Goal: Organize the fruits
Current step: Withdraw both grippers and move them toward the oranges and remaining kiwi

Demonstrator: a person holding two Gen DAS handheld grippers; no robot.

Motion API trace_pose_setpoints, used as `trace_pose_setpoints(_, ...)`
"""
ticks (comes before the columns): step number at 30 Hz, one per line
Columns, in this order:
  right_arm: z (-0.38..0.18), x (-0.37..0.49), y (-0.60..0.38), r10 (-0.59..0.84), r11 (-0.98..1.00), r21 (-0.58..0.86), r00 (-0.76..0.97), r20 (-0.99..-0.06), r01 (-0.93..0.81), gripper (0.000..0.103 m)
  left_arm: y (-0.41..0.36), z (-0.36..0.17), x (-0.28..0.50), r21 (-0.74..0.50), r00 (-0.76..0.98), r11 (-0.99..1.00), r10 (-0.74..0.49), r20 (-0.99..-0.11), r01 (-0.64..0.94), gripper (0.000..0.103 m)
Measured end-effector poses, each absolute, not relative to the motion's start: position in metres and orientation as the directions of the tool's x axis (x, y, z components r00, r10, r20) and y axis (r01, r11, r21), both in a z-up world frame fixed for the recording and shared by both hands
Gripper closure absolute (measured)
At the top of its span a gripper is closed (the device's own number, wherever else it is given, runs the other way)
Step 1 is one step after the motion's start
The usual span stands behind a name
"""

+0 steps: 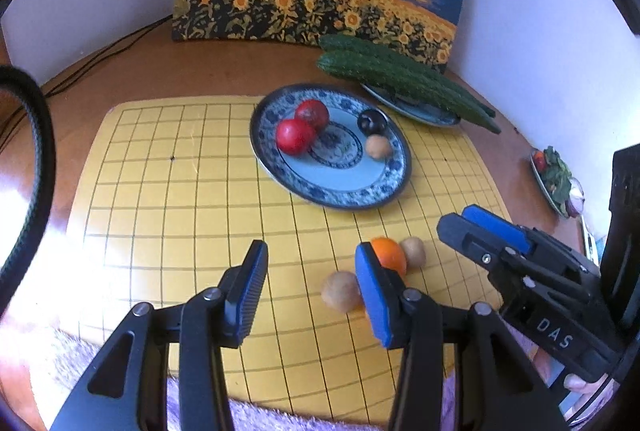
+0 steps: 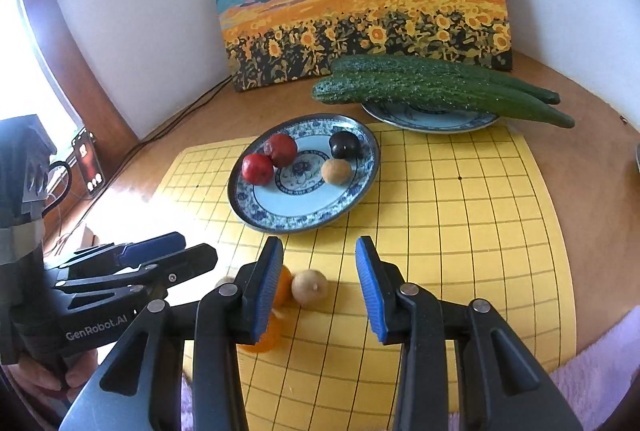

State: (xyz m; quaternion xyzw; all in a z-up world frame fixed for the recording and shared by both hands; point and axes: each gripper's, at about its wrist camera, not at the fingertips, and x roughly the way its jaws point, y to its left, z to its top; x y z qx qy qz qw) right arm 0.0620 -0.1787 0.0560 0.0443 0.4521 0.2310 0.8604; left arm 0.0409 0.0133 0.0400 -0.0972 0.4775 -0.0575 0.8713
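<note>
Left gripper (image 1: pixel 310 287) just beside orange (image 1: pixel 388 255).

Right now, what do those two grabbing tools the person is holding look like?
Both are black plastic tongs with two flat fingers faced in ribbed blue pads and joined by silver pivot pins. The left gripper has GenRobot.AI in white on its body; the right gripper is lettered DAS. A black braided cable loops beside the left one.
</note>
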Motion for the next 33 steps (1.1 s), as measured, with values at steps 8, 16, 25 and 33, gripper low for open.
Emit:
trace_pose_setpoints(8,0.054,0.046,-0.185,0.432,0.893,0.28,0.491,-0.757,-0.353,0.064,0.003,0.035,0.032,-0.235,0.531,0.971,-0.216,-0.82,0.032,0.055)
trace_pose_setpoints(16,0.053,0.041,-0.192,0.436,0.893,0.295,0.494,-0.753,-0.339,0.064,0.003,0.03,0.028,-0.286,0.518,0.958,-0.262,-0.814,0.036,0.062)
trace_pose_setpoints(25,0.05,0.041,-0.194,0.441,0.892,0.309,0.491,-0.751,-0.329,0.064,0.005,0.025,0.028,-0.294,0.499,0.955,-0.272,-0.823,0.035,0.075)
trace_pose_setpoints(33,0.049,0.041,-0.193,0.446,0.89,0.314,0.487,-0.751,-0.33,0.064,0.004,0.021,0.033,-0.3,0.493,0.954,-0.271,-0.827,0.023,0.074)
